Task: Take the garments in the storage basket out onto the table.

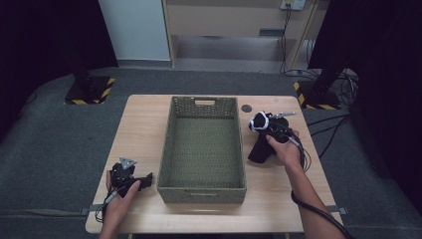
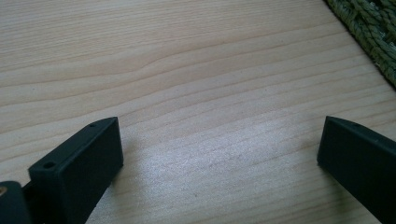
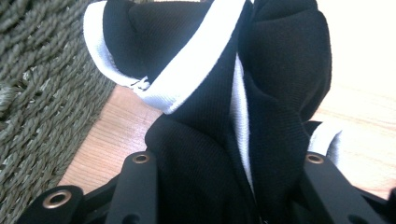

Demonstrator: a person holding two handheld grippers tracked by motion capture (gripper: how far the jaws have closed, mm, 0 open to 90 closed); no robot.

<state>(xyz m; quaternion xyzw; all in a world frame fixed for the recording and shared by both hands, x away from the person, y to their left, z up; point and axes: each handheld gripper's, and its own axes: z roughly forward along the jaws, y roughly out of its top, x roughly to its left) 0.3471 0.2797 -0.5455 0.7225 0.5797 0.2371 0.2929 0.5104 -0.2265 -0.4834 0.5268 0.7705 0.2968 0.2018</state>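
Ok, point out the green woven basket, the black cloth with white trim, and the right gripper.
Green woven basket (image 1: 203,192): high view, on its near wall.
Black cloth with white trim (image 3: 275,70): right gripper view, on the black fabric.
Right gripper (image 3: 224,186): right gripper view, midway between its jaws, which grip the cloth.

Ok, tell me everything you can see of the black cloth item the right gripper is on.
The black garment is soft knit fabric with white ribbed trim along its edges, possibly a sock or a small piece of clothing. It is bunched and folded, partly lifted off the wooden table, just right of the green woven basket. The right gripper is shut on its lower part, its jaws pressing the cloth from both sides. In the high view its lower end seems to rest on the table.
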